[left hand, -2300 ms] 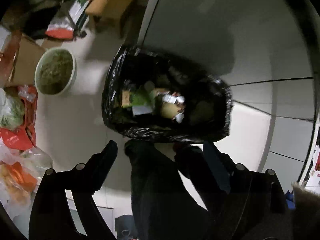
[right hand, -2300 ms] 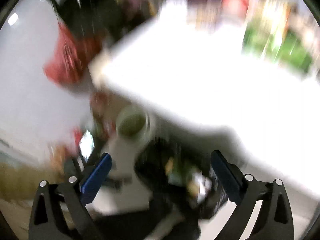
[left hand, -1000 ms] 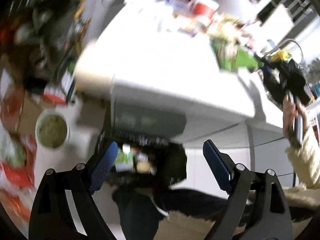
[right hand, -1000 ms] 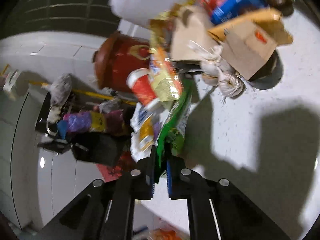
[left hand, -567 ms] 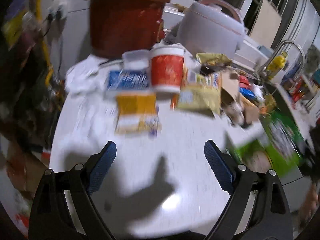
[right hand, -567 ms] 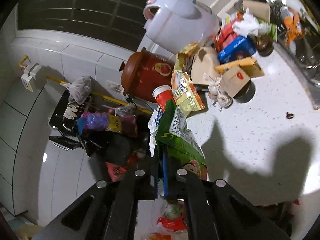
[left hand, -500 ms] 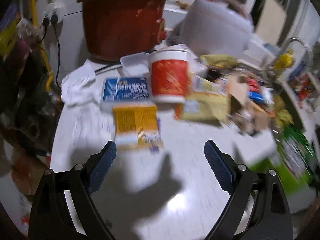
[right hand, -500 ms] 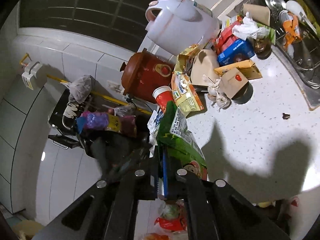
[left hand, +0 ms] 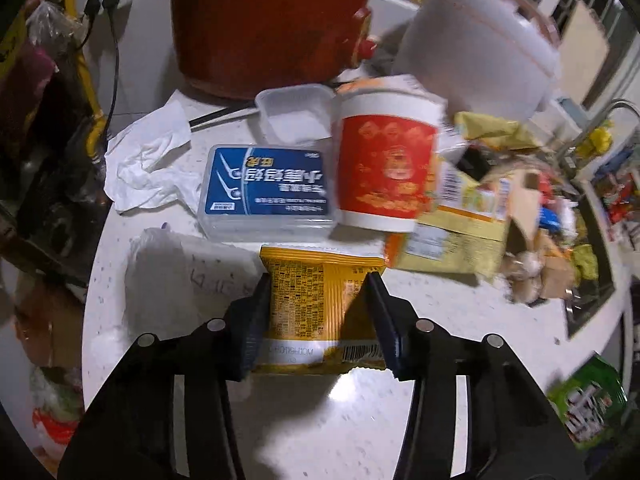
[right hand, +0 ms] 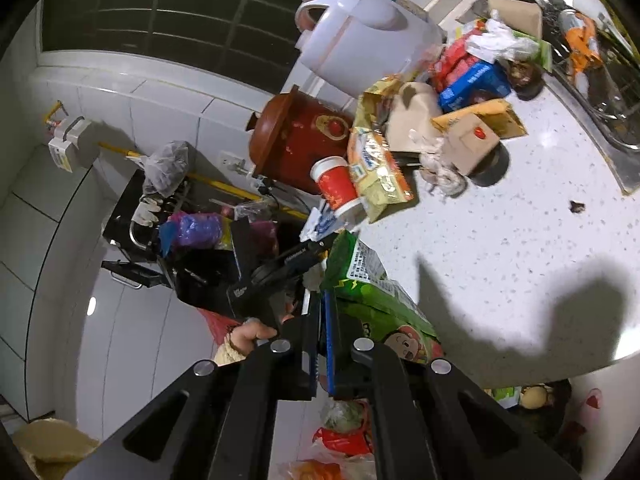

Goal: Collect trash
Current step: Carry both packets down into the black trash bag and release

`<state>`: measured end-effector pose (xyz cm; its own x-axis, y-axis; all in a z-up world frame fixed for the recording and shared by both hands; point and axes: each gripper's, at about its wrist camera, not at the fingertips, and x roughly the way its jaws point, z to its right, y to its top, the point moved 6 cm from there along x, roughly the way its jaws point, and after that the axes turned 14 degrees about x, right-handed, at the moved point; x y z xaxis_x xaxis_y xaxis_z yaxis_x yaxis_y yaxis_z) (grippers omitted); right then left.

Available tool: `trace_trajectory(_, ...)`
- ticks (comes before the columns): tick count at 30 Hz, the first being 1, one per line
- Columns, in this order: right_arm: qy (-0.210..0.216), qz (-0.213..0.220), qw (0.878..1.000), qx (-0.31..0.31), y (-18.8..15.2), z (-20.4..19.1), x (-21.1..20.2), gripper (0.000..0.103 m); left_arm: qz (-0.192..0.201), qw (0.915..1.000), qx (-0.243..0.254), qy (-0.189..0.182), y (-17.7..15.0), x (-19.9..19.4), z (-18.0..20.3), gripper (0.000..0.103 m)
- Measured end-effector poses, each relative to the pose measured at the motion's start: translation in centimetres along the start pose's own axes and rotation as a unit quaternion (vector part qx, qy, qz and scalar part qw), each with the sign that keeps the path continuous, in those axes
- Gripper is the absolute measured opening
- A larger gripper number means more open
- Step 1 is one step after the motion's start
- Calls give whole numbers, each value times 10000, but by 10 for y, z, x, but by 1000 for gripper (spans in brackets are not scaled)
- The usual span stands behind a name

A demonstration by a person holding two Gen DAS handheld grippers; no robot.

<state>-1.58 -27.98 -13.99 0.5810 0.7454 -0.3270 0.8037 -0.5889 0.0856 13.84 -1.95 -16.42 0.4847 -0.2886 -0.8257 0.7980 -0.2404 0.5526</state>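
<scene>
Closing, the left claw (left hand: pixel 318 312) straddles a flat yellow-orange snack packet (left hand: pixel 316 300) printed with fine text.

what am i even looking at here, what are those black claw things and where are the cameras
No robot: a person carries a hand-held two-finger claw in each hand, with a fisheye camera on each looking along its fingers.

In the left view, the left claw is closing around a flat yellow-orange snack packet on the white speckled counter. Behind the packet stand a red paper cup, a blue-labelled clear plastic box and a crumpled white tissue.

In the right view, the right claw is shut on a green snack bag at the counter's edge. The person's hand shows beside it.
</scene>
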Motion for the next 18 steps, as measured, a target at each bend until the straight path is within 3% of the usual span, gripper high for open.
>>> trace_trajectory(7, 117, -245, 9991, -325, -3, -28, 9, 3, 461, 9974, 61, -552, -19, -58, 12, 45)
trace_trajectory(11, 163, -538, 9971, -522, -14, -46, 16, 3, 550, 9965, 144, -619, -45, -95, 13, 45)
trace_trajectory(14, 195, -874, 9936, -693, -28, -59, 23, 3, 451, 9968, 190, -626, -80, -120, 12, 45)
trace_trajectory(18, 139, -1492, 9845, -914, -58, -70, 35, 3, -14, 9982, 42, -592, -137, -128, 4, 45)
